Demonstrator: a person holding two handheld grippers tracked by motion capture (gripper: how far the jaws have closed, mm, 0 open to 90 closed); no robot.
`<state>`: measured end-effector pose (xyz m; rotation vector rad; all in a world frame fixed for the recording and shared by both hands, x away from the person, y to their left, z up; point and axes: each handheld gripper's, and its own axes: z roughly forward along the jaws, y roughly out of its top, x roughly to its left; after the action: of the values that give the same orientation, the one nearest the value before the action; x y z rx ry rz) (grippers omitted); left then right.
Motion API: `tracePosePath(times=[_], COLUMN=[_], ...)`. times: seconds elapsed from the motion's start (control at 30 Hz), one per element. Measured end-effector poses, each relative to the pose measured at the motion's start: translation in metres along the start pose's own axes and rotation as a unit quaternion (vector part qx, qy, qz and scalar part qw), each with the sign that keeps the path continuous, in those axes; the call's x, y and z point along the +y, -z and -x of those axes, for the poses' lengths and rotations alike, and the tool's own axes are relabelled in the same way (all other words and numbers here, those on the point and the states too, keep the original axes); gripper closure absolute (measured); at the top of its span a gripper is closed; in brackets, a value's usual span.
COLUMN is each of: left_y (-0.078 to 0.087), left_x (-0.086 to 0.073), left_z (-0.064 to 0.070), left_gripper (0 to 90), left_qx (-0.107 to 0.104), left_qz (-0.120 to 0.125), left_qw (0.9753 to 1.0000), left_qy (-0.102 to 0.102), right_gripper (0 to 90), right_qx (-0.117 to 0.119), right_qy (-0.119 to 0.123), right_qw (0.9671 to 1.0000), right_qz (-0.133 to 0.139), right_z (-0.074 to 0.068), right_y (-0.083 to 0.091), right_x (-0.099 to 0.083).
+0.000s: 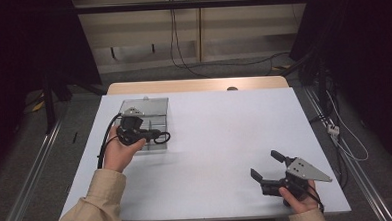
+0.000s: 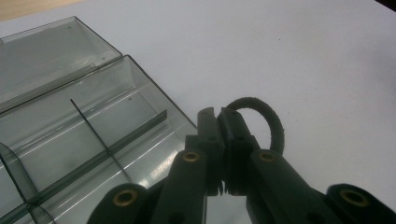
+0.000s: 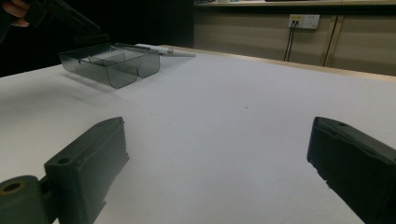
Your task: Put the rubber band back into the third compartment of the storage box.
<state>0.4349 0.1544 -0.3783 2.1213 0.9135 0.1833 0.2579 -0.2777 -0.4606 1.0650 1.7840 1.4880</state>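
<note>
Black ring (image 2: pixel 261 116), a thin loop of dark, matte, slightly rough cord or rubber, is pinched at one side between the jaws of the left gripper (image 2: pixel 223 122), which are pressed together on it. No brand, label or writing can be read on the ring, the grippers or the box. In the left gripper view the loop stands out past the jaw tips and curves round toward 3 o'clock, with white table showing through its middle; in the high view it sticks out of the left gripper (image 1: pixel 155 135) toward 3 o'clock, its plane roughly level with the table as far as can be told. It hangs at the near right corner of the clear plastic box (image 2: pixel 93 135), a smoke-tinted tray with thin dividers and its lid (image 2: pixel 42 56) folded open flat behind it. On the white table (image 1: pixel 220 134) the box (image 1: pixel 144 110) lies at about 10 o'clock from the centre. The right gripper (image 1: pixel 267 165) sits well apart from it at about 5 o'clock, held low over the table with its jaws spread wide and nothing between them, as the right gripper view (image 3: pixel 215 154) confirms.
</note>
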Motion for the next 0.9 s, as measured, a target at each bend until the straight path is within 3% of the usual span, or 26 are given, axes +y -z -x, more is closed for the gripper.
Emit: tracePosePath(times=[0.83,0.9], left_y=[-0.006,-0.007], left_x=[0.009,0.010], left_z=[-0.012,-0.012], left_gripper=[87.9,88.0], left_qx=[0.015,0.013], left_qz=[0.006,0.008], left_qw=[0.9998,0.9998], left_qy=[0.007,0.014], right_gripper=[4.1,4.1], right_qx=[0.003,0.003], right_qy=[0.000,0.000], right_qw=[1.0000,1.0000], right_qz=[0.000,0.001], right_z=[0.000,0.000], right_y=[0.000,0.000], right_x=[0.000,0.000])
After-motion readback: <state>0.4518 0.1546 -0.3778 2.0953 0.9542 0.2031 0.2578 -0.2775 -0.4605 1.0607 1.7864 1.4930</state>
